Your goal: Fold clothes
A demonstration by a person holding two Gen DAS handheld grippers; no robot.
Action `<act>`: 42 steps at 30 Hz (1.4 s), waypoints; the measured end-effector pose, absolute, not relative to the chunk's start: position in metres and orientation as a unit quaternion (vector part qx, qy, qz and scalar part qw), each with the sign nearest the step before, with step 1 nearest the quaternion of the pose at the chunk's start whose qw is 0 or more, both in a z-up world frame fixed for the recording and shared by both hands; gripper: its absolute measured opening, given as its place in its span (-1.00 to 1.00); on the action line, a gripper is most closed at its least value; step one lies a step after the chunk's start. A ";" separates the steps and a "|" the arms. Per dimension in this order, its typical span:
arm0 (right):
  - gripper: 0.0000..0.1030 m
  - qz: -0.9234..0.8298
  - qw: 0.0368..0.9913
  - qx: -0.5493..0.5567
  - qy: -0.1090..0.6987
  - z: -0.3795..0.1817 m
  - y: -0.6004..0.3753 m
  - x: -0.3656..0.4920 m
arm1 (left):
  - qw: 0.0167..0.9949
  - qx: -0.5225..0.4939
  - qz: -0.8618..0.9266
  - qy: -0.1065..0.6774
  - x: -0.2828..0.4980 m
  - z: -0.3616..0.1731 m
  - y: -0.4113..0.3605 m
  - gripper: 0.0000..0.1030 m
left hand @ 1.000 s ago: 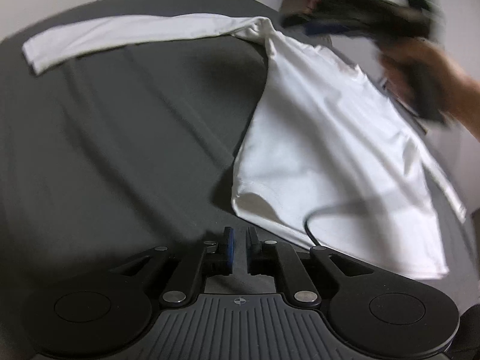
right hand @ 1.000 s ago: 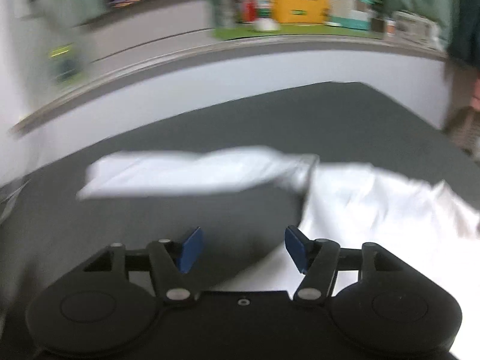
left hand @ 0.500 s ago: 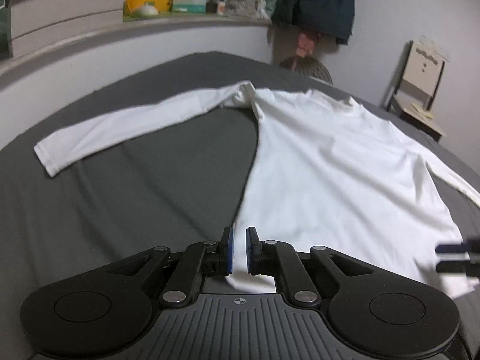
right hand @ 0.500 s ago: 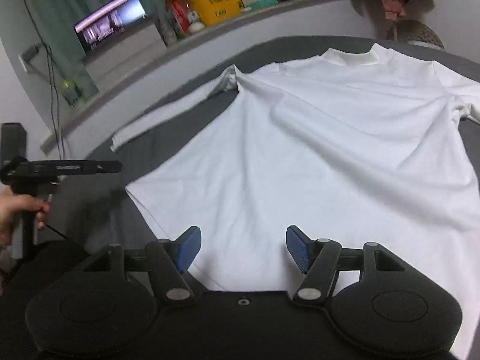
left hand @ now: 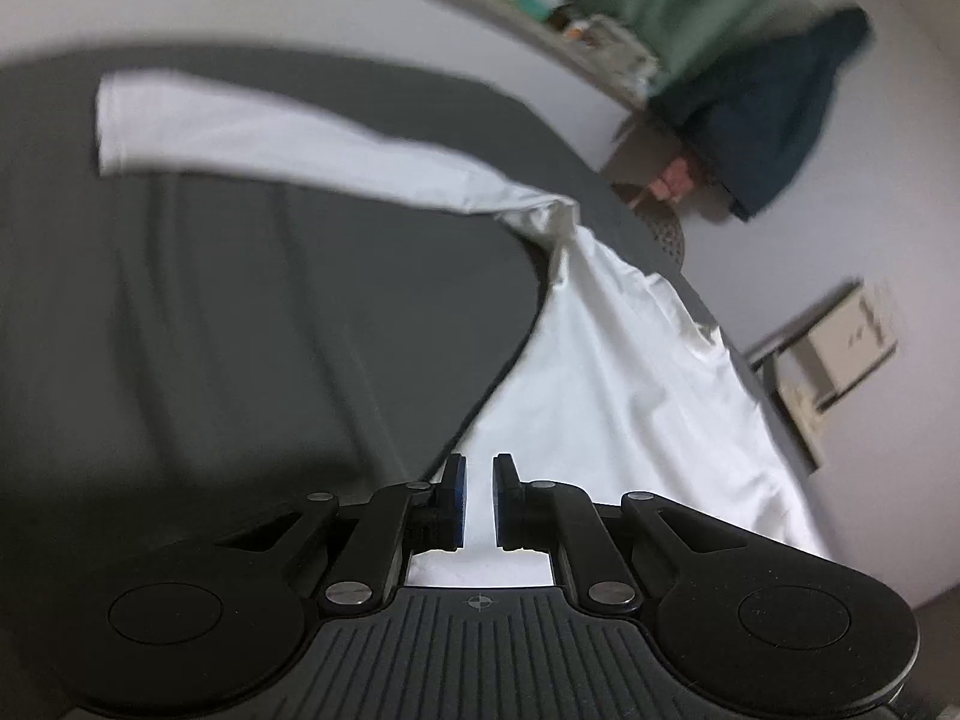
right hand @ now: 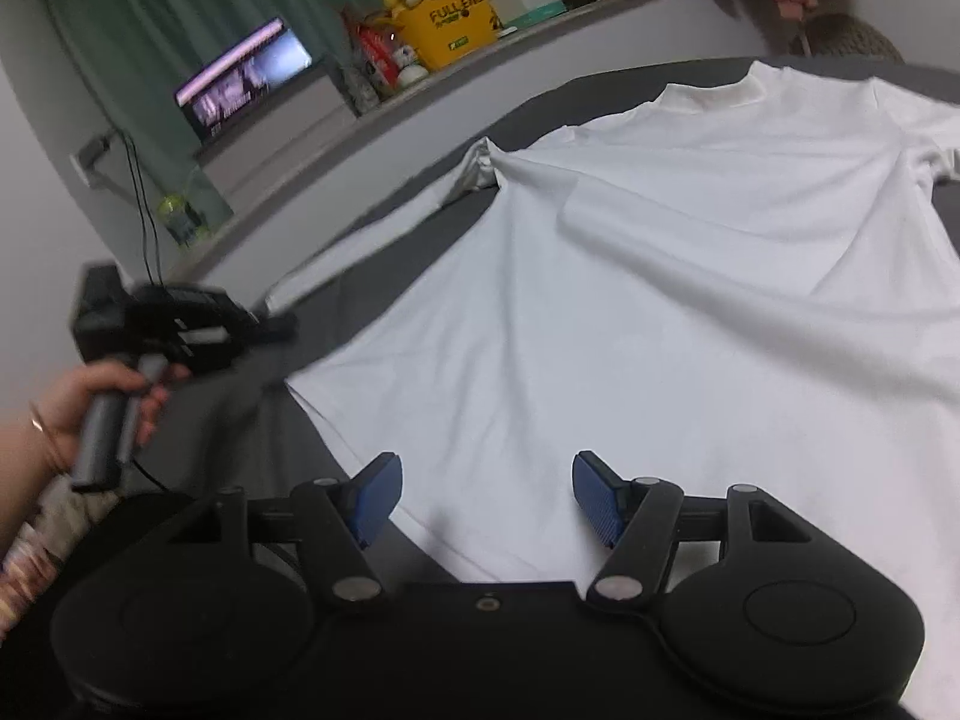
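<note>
A white long-sleeved shirt (right hand: 690, 300) lies spread flat on a dark grey bed sheet (left hand: 240, 330), collar at the far end. In the left wrist view its body (left hand: 630, 390) runs off to the right and its left sleeve (left hand: 300, 144) stretches straight out across the sheet. My right gripper (right hand: 480, 498) is open, hovering low over the shirt's bottom hem with nothing between its blue pads. My left gripper (left hand: 477, 501) is shut with only a thin slit and holds nothing. In the right wrist view, that left gripper (right hand: 282, 324) hangs in the air, just left of the hem's left corner.
A person's hand (right hand: 90, 402) holds the left gripper's handle. A ledge behind the bed carries a yellow box (right hand: 456, 30) and clutter, beside a lit screen (right hand: 246, 78). A dark garment (left hand: 774, 114) hangs on the wall, and a pale chair (left hand: 840, 348) stands beyond the bed's right edge.
The left wrist view has tilted and swung toward the left sleeve, blurred by motion. The right gripper has stayed open over the hem. The left gripper has shifted nearer the hem's left corner.
</note>
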State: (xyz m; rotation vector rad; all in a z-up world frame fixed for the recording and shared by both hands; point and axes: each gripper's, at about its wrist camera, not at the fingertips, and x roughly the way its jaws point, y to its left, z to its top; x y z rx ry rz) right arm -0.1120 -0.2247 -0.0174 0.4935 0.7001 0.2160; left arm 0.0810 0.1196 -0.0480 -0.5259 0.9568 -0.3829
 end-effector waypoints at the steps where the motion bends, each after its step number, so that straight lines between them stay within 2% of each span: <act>1: 0.21 0.107 0.903 0.248 0.335 -0.016 -0.226 -0.112 | 0.833 -0.238 -0.176 0.467 0.082 -0.050 0.117 -0.85; 10: 0.29 0.103 0.908 0.249 0.321 -0.007 -0.229 -0.118 | 0.815 -0.213 -0.161 0.514 0.076 -0.073 0.103 -0.84; 23: 0.35 0.088 0.894 0.288 0.333 -0.013 -0.241 -0.113 | 0.833 -0.161 -0.136 0.511 0.073 -0.067 0.108 -0.84; 36: 0.38 0.085 0.892 0.279 0.346 -0.018 -0.237 -0.112 | 0.858 0.076 -0.145 0.487 0.065 -0.046 0.043 -0.84; 41: 0.40 0.084 0.889 0.286 0.348 -0.019 -0.237 -0.111 | 0.851 0.063 -0.147 0.500 0.067 -0.048 0.046 -0.84; 42: 0.41 0.084 0.889 0.287 0.348 -0.019 -0.237 -0.110 | 0.850 0.060 -0.147 0.503 0.067 -0.048 0.047 -0.67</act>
